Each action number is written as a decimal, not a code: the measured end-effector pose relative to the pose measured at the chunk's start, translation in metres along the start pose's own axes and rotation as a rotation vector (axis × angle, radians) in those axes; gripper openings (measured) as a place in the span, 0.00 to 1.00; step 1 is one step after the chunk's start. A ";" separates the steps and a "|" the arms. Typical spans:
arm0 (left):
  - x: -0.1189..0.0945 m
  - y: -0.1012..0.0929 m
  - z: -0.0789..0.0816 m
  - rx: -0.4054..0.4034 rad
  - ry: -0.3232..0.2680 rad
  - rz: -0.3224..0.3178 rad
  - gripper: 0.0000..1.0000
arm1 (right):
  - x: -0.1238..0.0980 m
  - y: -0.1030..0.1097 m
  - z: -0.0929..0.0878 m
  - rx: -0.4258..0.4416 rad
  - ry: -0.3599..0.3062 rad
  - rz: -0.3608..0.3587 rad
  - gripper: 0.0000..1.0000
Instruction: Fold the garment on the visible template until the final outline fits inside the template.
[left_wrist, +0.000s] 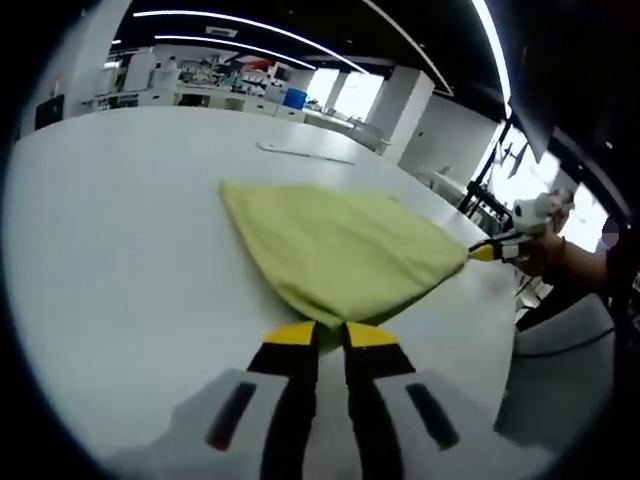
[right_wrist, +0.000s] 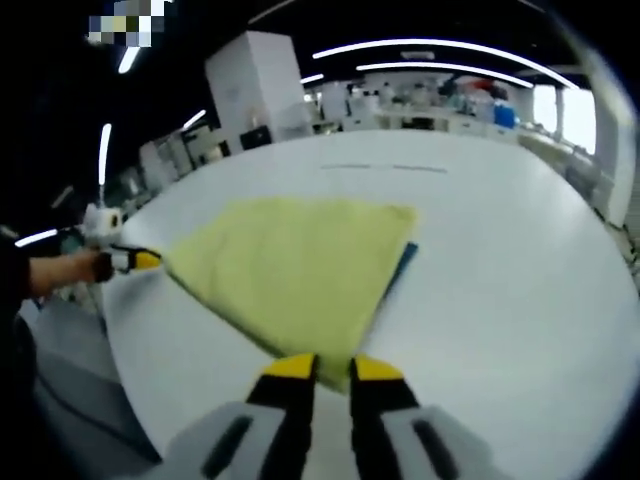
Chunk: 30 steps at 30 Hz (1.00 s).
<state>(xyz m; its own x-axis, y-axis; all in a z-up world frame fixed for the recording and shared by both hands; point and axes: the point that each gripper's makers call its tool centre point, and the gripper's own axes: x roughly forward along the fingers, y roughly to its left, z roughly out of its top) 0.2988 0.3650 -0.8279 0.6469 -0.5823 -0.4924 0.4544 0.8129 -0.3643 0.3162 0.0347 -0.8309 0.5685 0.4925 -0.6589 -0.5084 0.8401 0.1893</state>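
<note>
A yellow garment (left_wrist: 340, 255) is lying on a white round table (left_wrist: 120, 250), folded into a rough triangle. In the left gripper view, the left claw (left_wrist: 330, 335) is reaching in from the near edge, its yellow-tipped jaws nearly together and pinching the near corner of the cloth. At the right of that view, the right claw (left_wrist: 484, 252) is gripping the opposite corner, held by a person's hand (left_wrist: 545, 245).

In the right gripper view, the right claw (right_wrist: 332, 368) is likewise closing narrowly on the near corner of the garment (right_wrist: 295, 265), while the left claw (right_wrist: 147, 260) is holding the far left corner. The two claws are gripping opposite corners so the cloth is being kept taut and flat, ready to be lifted or carried over in a fold.

A dark blue strip (right_wrist: 403, 265), probably the template, is peeking out from under the right edge of the garment; most of it is hidden, so the fit cannot be judged. The fold is seemingly still under way. Shelves and ceiling lights are showing far behind.
</note>
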 end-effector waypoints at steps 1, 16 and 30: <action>0.001 0.000 0.000 -0.005 0.001 0.000 0.05 | 0.000 -0.001 0.000 -0.001 0.000 -0.002 0.08; -0.004 0.001 0.000 0.080 0.024 0.005 0.00 | 0.000 -0.004 0.001 -0.018 0.001 -0.006 0.00; -0.017 -0.006 -0.008 0.128 0.057 -0.013 0.00 | -0.002 -0.017 0.006 -0.011 -0.009 -0.030 0.00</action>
<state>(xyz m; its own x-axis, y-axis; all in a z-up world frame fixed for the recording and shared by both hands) 0.2805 0.3699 -0.8239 0.6060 -0.5899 -0.5336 0.5394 0.7978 -0.2693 0.3279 0.0209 -0.8285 0.5891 0.4693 -0.6577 -0.4981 0.8519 0.1618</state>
